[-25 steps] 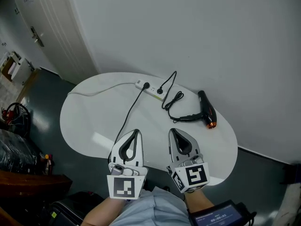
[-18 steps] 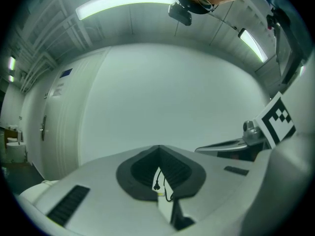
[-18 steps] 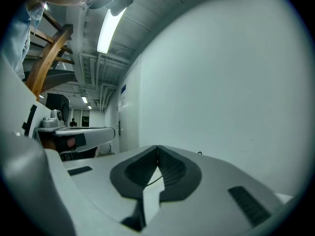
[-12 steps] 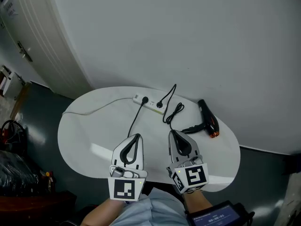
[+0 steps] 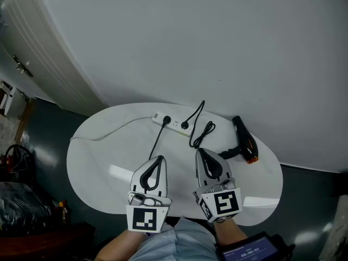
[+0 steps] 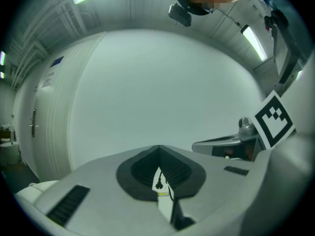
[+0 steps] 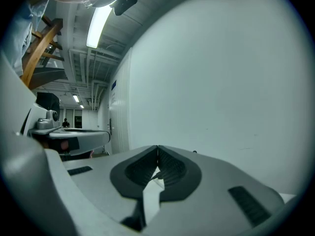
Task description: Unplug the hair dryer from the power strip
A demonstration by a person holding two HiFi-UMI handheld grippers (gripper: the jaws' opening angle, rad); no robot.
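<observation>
A white power strip [image 5: 172, 122] lies at the back of the white oval table [image 5: 98, 156] with two black plugs in it. The right plug [image 5: 185, 125] has a cord that loops toward a coil [image 5: 202, 135] and the black hair dryer [image 5: 244, 139] with an orange nozzle, lying at the right. The left plug [image 5: 167, 119] sends its cord toward the front, under my left gripper [image 5: 159, 158]. That gripper is shut and empty, short of the strip. My right gripper [image 5: 199, 152] is also shut and empty, just in front of the coil. In the left gripper view a plug [image 6: 158, 183] shows through the gap behind the closed tips.
The strip's white lead [image 5: 109, 131] trails off the table's left side. A white wall stands right behind the table and a door [image 5: 22, 64] is at the far left. Clutter [image 5: 16, 162] sits on the dark floor at left. A screen [image 5: 250, 250] is by my right arm.
Both grippers have moved forward over the table toward the power strip and stayed shut. The strip, cords and dryer have not moved.
</observation>
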